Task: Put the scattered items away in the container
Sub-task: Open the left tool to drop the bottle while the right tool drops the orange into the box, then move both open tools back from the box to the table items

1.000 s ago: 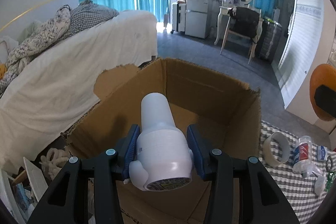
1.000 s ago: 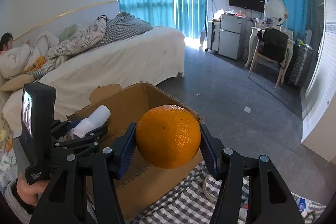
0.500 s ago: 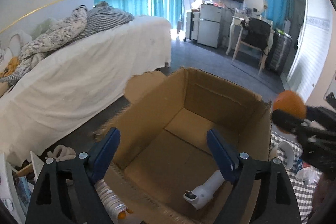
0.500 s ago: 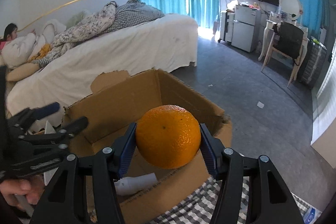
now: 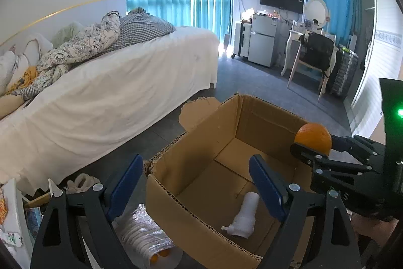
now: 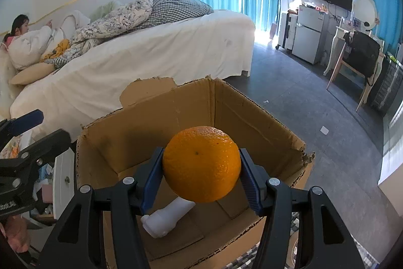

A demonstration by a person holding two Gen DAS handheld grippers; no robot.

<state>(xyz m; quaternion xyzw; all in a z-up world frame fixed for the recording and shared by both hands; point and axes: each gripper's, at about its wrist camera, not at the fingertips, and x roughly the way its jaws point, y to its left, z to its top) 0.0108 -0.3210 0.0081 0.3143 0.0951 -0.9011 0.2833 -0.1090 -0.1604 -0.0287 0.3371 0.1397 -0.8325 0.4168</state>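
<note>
In the right wrist view the orange point(image 6: 201, 163) is hiding the top end of the white bottle point(image 6: 167, 218) in the cardboard box point(image 6: 252, 122). The left claw point(image 6: 27, 130) is getting cut off by the left edge. In the left wrist view the right claw point(image 5: 312, 143) is running off the right edge, and the wrapped roll point(image 5: 143, 233) is too half-hidden to tell.

Both wrist cameras look steeply down from close above, from opposite sides, sharing the cardboard box point(image 5: 176, 190) point(image 6: 141, 122).
</note>
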